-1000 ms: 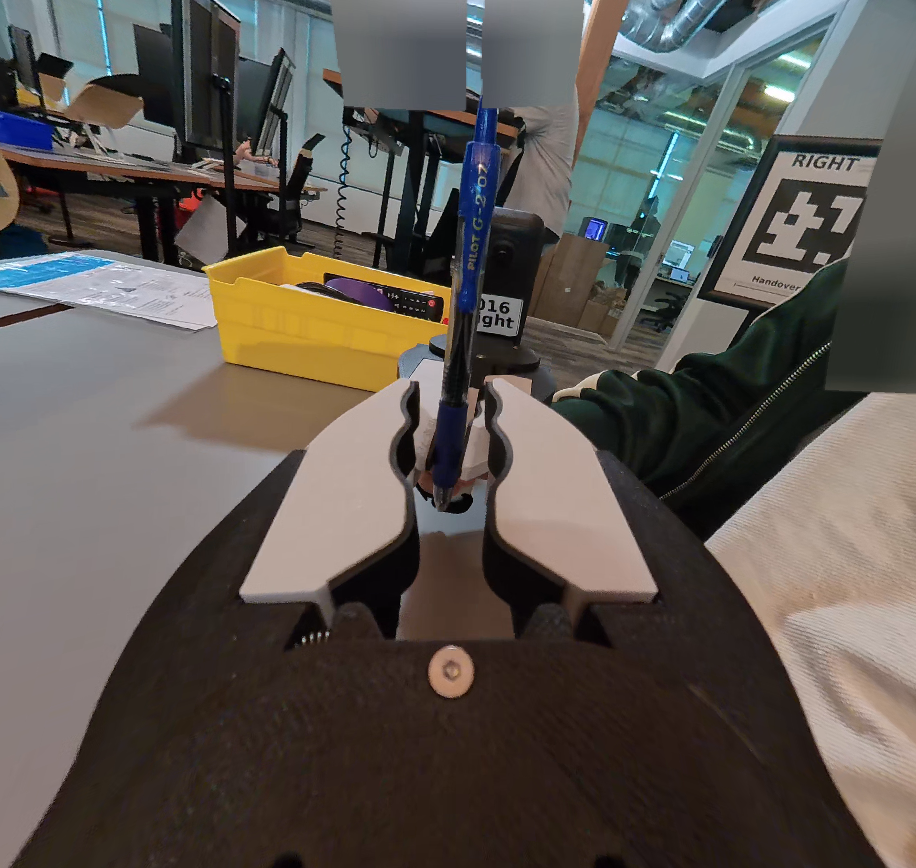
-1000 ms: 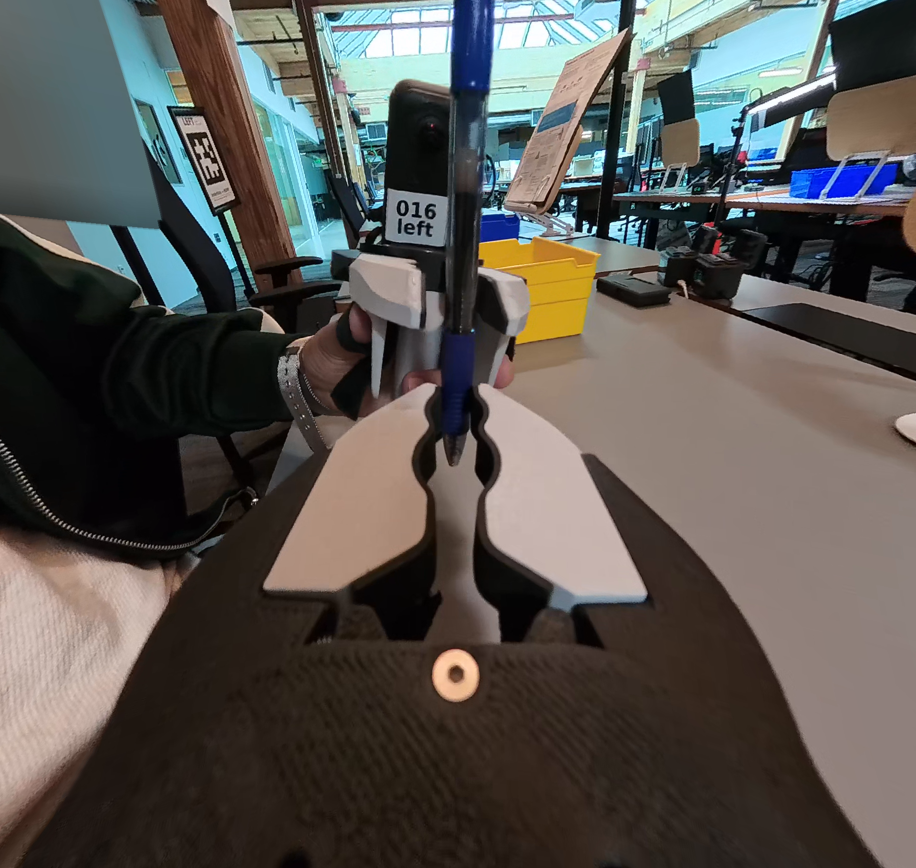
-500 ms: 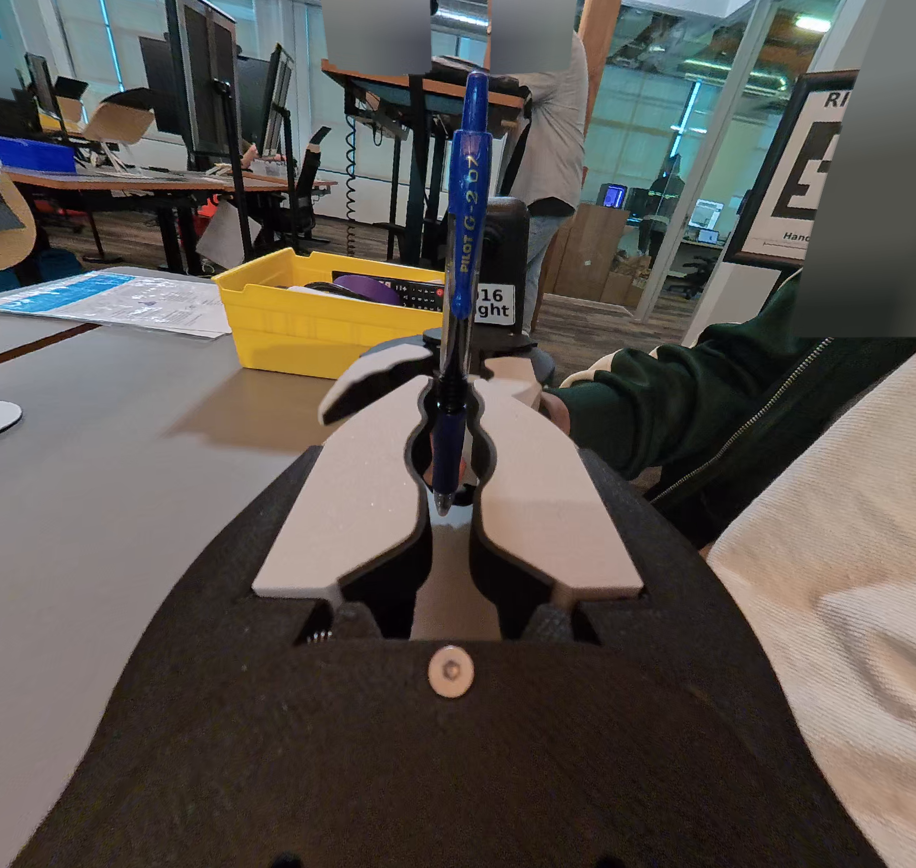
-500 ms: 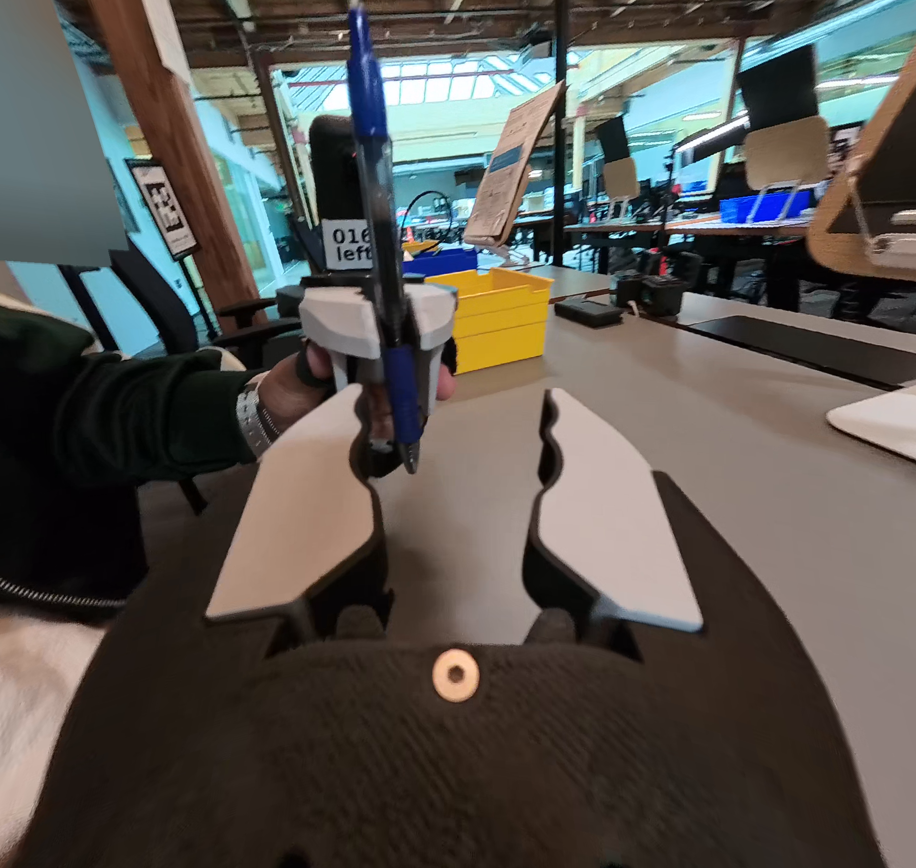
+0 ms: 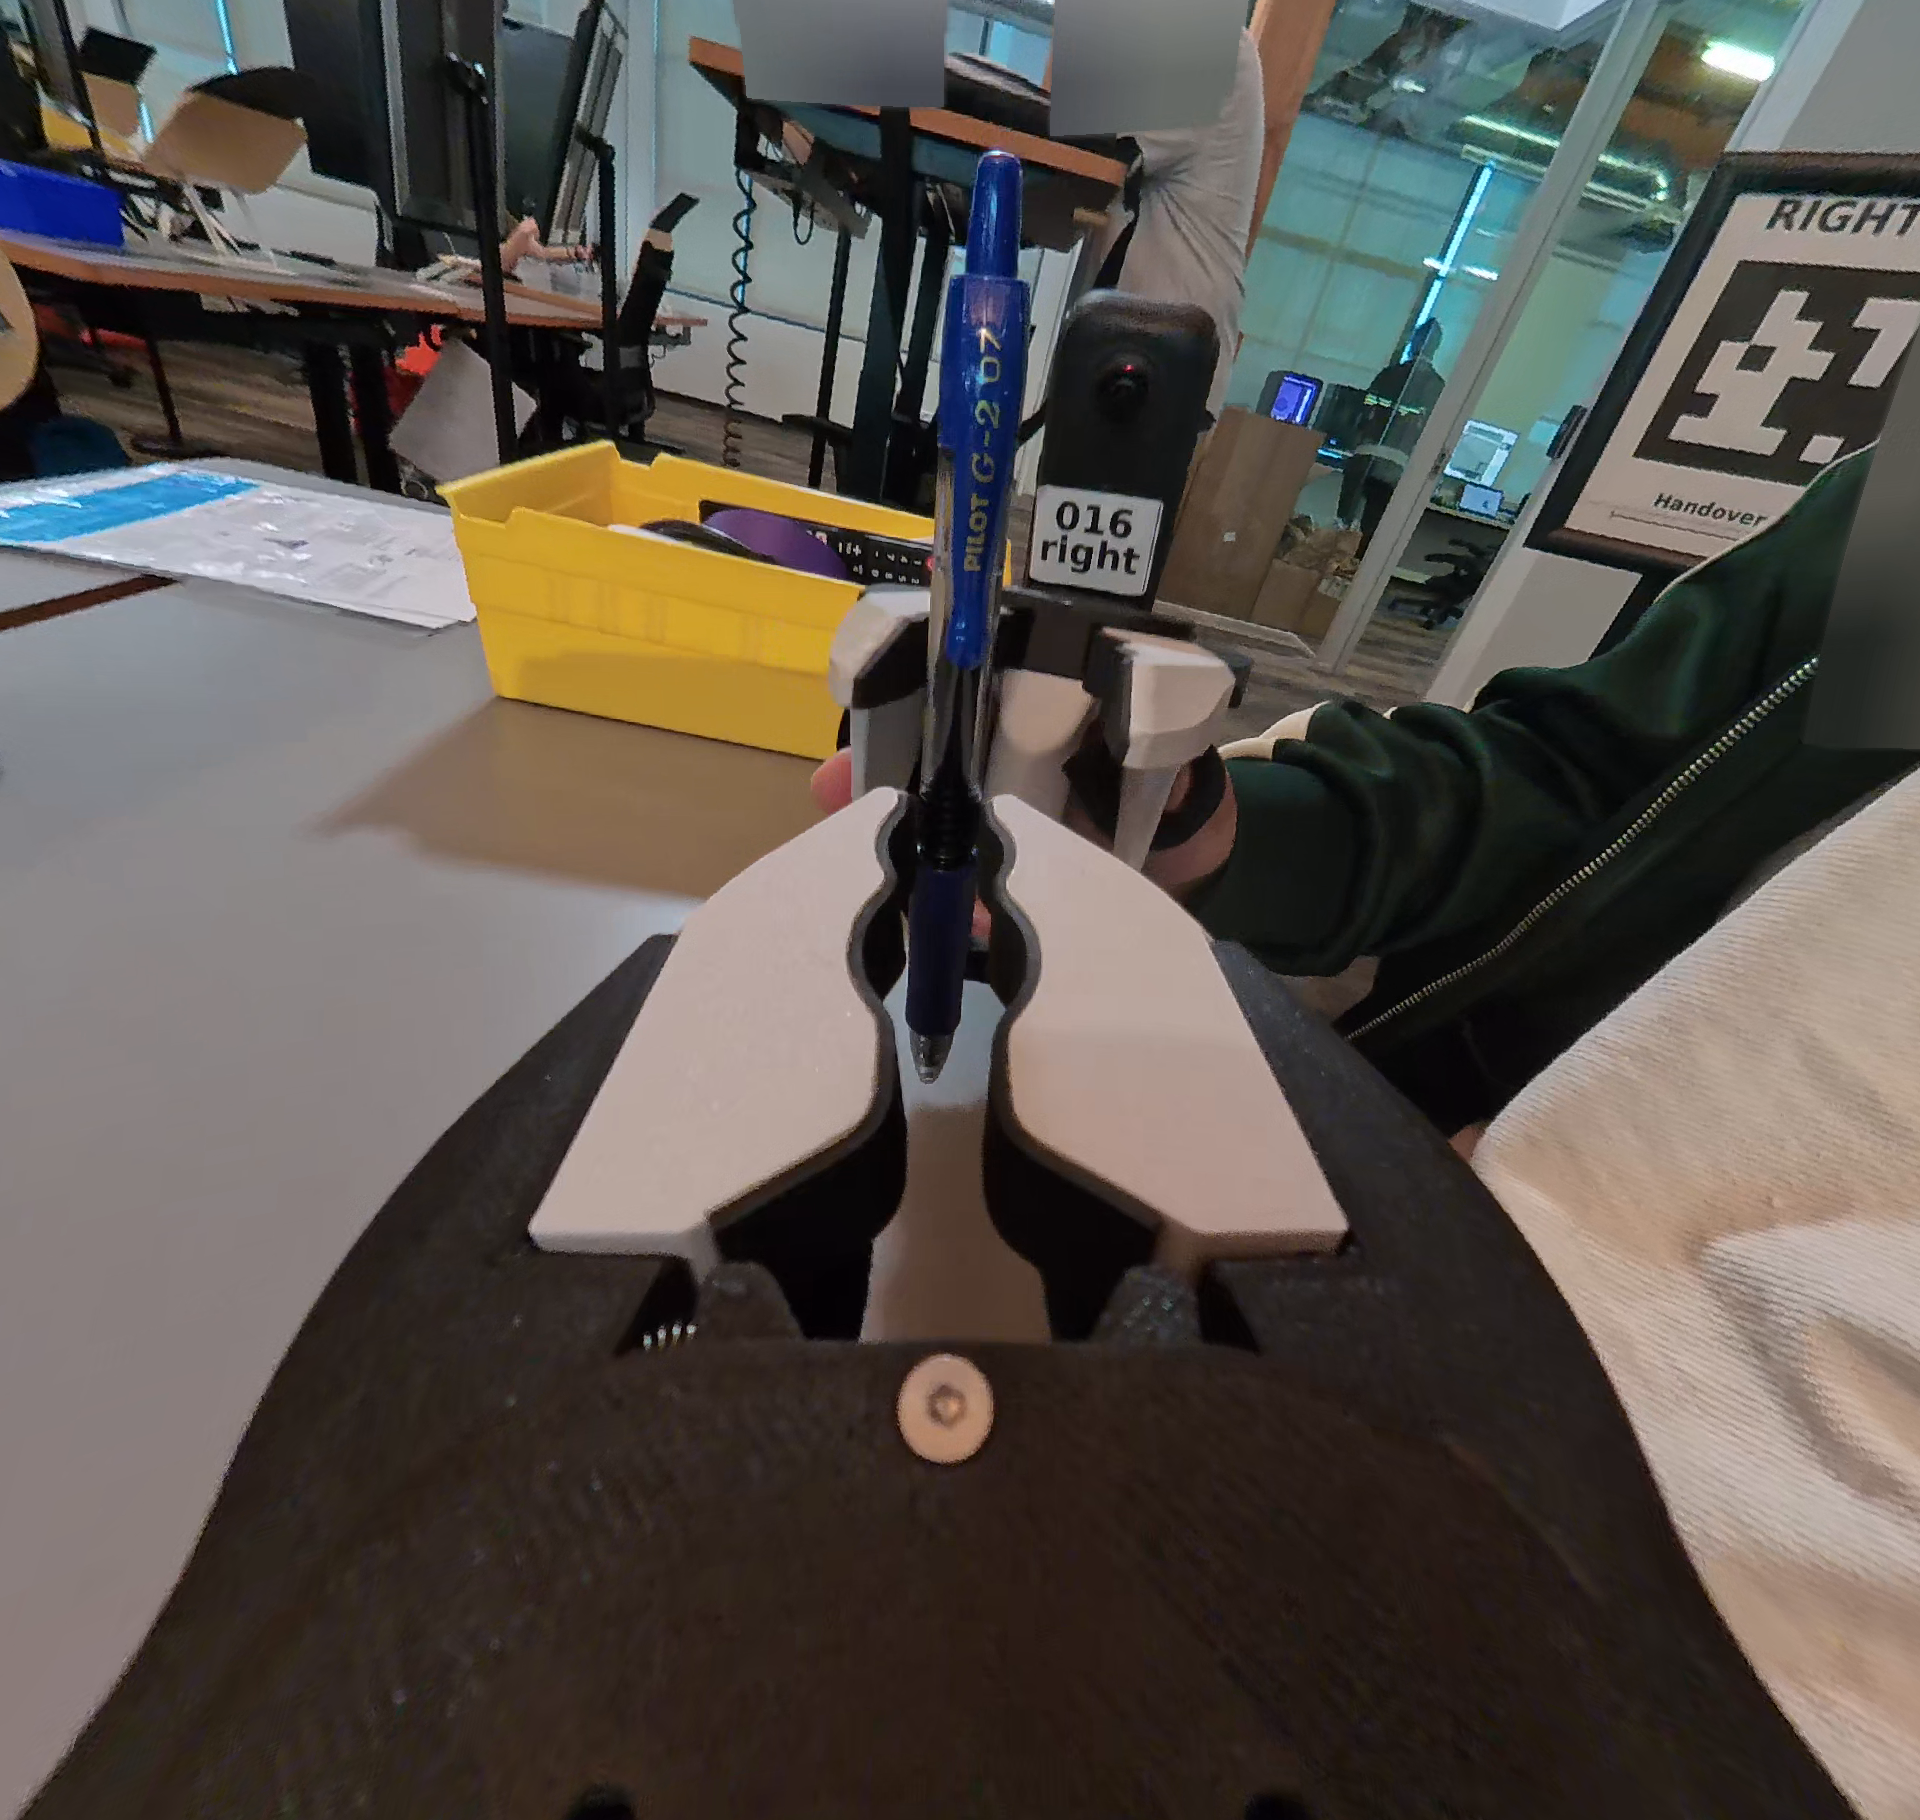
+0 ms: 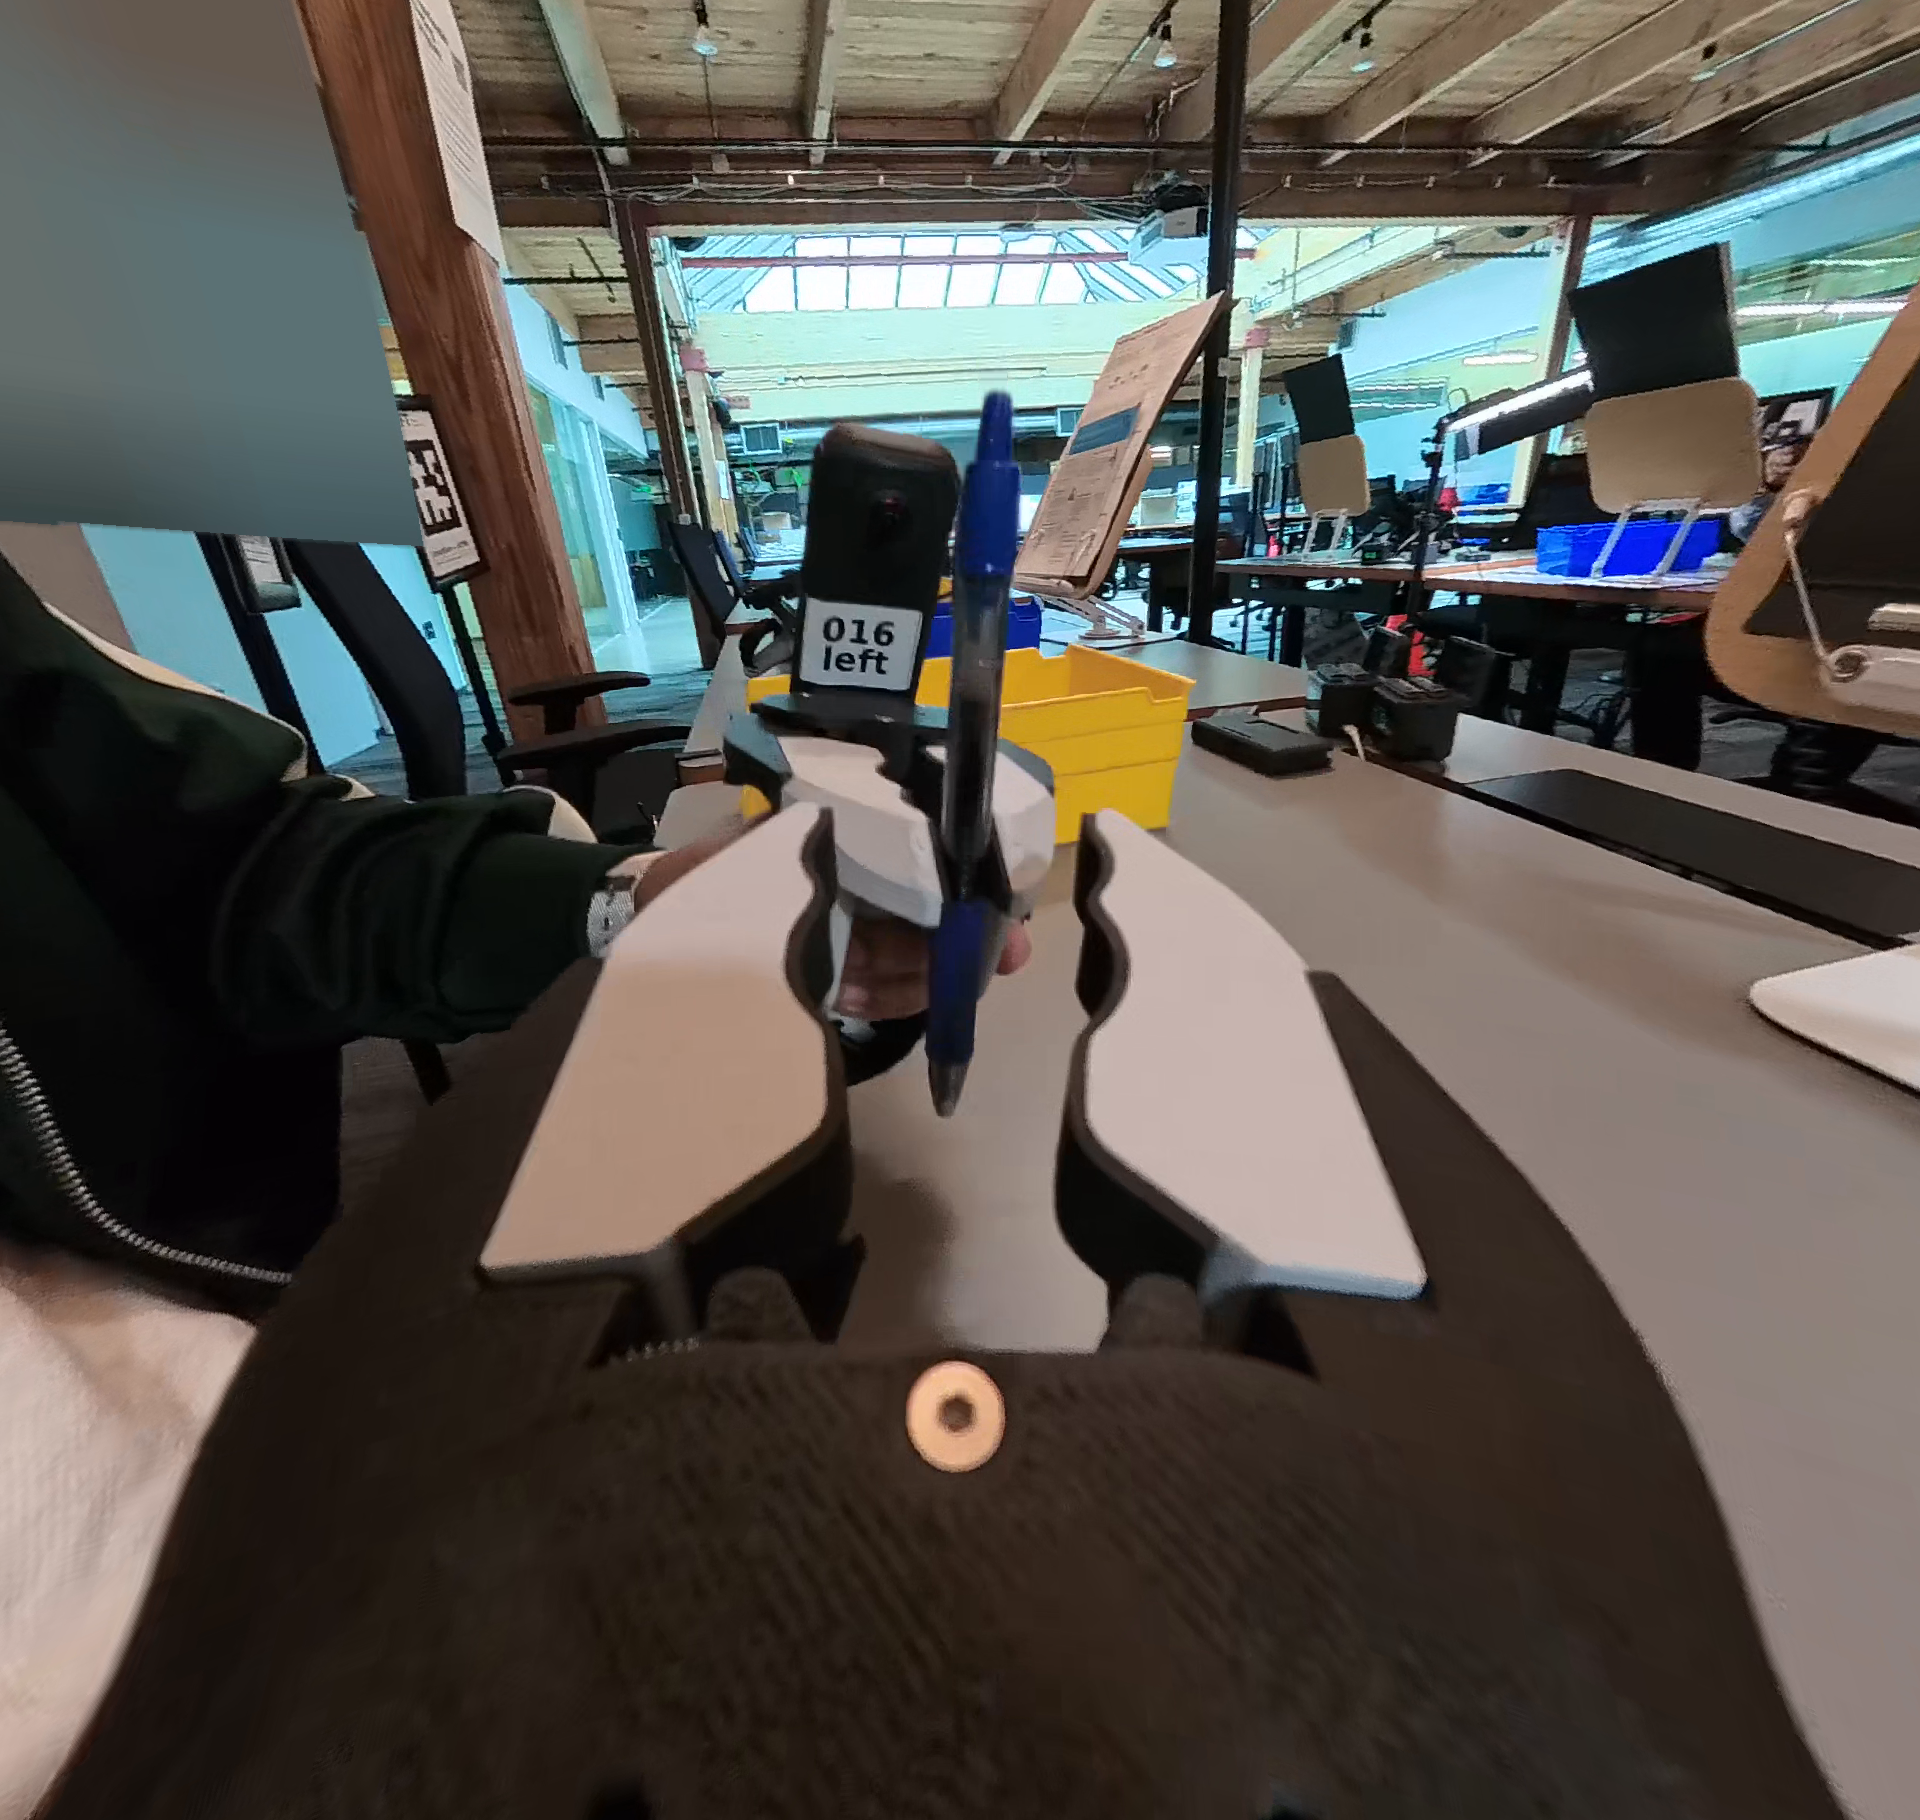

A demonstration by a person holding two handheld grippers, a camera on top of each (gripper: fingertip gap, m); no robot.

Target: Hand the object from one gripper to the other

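A blue pen [image 5: 971,544] stands upright, tip down, with its dark grip clamped between the white fingers of my left gripper [image 5: 948,835], which is shut on it. My right gripper [image 5: 1023,690] shows just behind the pen in the left wrist view, open and facing me. In the right wrist view my right gripper [image 6: 956,830] is open and empty, its fingers [image 6: 717,1022] wide apart on either side of the pen [image 6: 971,731] without touching it. The left gripper's fingers [image 6: 883,856] hold the pen there.
A yellow bin [image 5: 644,617] with several items stands on the grey table [image 5: 260,887] behind the grippers; it also shows in the right wrist view [image 6: 1101,731]. Papers [image 5: 239,534] lie at the far left. A white object [image 6: 1849,1012] and black devices [image 6: 1257,742] sit to the right. Left and right tips are no more than a few centimetres apart.
The right gripper, shut on the pen a second ago, has opened and let go. The left gripper has closed on the pen and holds it alone. The grippers have drawn slightly apart.
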